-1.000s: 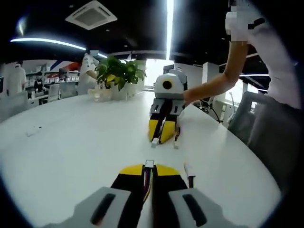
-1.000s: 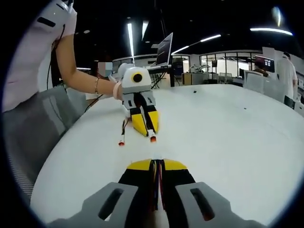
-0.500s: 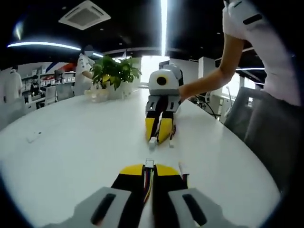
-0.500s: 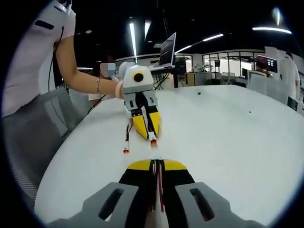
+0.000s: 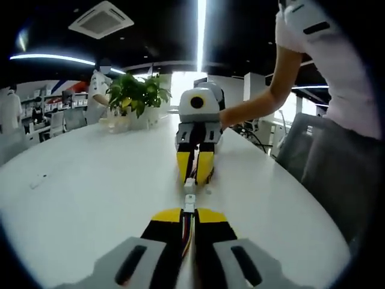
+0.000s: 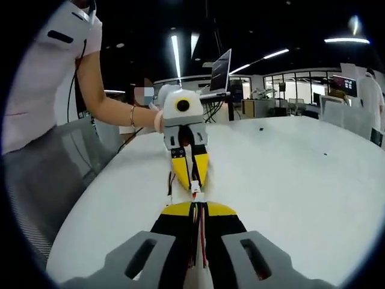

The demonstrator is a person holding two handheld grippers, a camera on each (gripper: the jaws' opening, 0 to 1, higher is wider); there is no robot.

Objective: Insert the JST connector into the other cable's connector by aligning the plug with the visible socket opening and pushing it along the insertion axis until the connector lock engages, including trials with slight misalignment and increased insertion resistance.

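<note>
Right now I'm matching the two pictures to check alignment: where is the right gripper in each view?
Left gripper view: the right gripper comes in from the top centre, yellow jaws pointing down at the camera, its white connector just short of the left gripper.
Right gripper view: the right gripper rises from the bottom centre, jaws shut on coloured wires.
Shared landmark: the white table.

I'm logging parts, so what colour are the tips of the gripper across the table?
Yellow, on the right gripper; clearest in the left gripper view.

Claws [image 5: 189, 212] nose to nose over table [image 5: 90, 180]
</note>
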